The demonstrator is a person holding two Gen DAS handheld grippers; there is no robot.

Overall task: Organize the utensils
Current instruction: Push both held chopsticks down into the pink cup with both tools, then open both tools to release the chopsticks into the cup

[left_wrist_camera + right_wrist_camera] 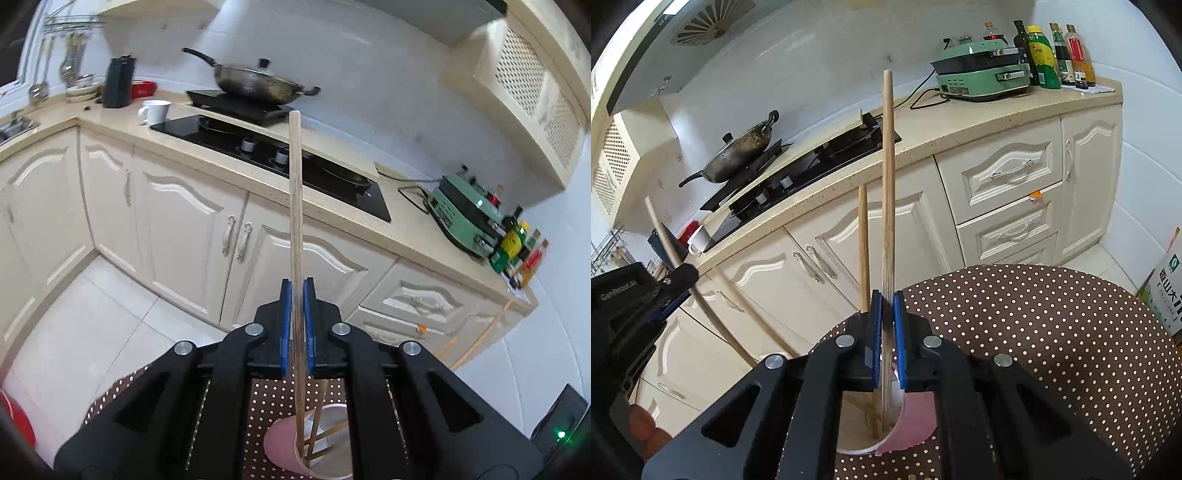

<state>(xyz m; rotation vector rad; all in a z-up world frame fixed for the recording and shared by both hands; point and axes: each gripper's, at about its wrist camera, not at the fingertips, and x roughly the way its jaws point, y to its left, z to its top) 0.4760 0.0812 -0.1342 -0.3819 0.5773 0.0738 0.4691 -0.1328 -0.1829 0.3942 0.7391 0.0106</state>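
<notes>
My left gripper (297, 284) is shut on a long wooden chopstick (295, 192). The stick points up, and its lower end reaches into a pink paper cup (277, 443) that holds other chopsticks. My right gripper (887, 295) is shut on a second chopstick (888, 166), whose lower end stands inside the same cup (912, 417). A shorter chopstick (863, 240) stands in the cup just left of it. In the right wrist view the left gripper (676, 280) shows at the left edge, clamped on its slanted chopstick (663, 230).
The cup stands on a round surface under a brown polka-dot cloth (1052, 332). Cream cabinets (177, 229) run behind, under a counter with a black hob (280, 162), a lidded wok (255, 79), a white mug (155, 110), a green appliance (979, 74) and bottles (1056, 55).
</notes>
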